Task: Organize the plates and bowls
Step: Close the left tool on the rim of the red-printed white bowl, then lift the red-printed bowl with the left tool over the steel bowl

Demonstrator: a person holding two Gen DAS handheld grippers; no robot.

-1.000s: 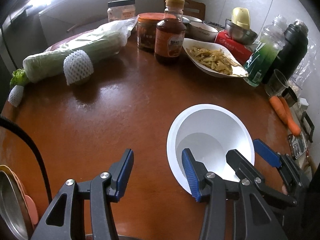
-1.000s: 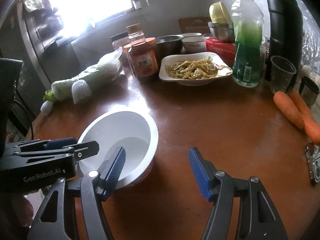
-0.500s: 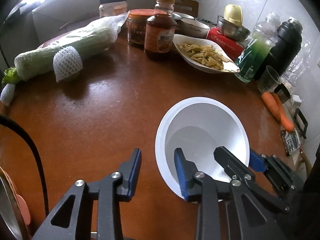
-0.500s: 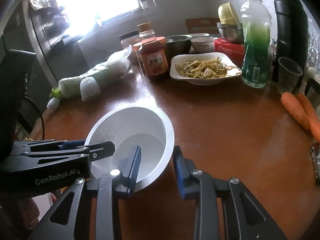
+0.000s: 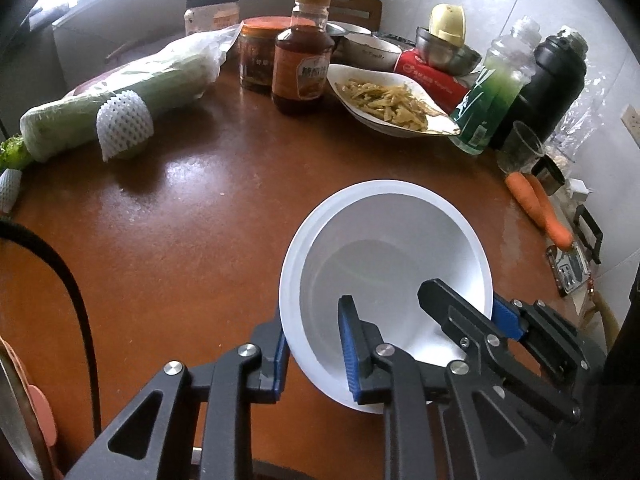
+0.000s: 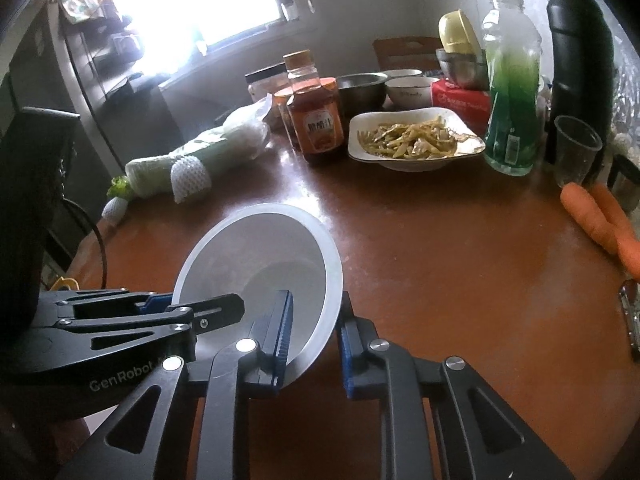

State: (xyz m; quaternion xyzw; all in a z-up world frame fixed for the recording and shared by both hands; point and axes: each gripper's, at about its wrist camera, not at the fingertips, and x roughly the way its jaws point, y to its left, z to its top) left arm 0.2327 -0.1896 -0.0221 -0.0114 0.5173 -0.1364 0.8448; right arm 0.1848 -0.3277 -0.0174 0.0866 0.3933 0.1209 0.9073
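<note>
The brown worktop (image 5: pixel 168 240) is carrying everything in view, with most items crowding its far edge and far right corner. A long wrapped green vegetable (image 5: pixel 120 92) in a white foam sleeve is lying along the far left edge. The white bowl (image 5: pixel 384 252), the task's object, is sitting tilted toward the near edge of the worktop, roughly at its middle, with its rim gripped from two sides. The left gripper (image 5: pixel 312 352) is grasping the bowl's near left rim, its jaws clenched on the wall with one blue pad inside and one outside. The right gripper (image 6: pixel 312 340) is likewise grasping the bowl's (image 6: pixel 260 260) near right rim, one pad lying inside the bowl and the other outside it. A black flask (image 5: pixel 548 76) is standing at the far right corner, beside a green bottle (image 5: pixel 488 100). A white dish of yellow strips (image 5: pixel 388 96) is resting near the far edge, just beside a brown sauce bottle (image 5: pixel 302 56). Two carrots (image 5: pixel 536 208) are lying side by side along the right edge, near a clear plastic cup (image 5: pixel 520 144).
</note>
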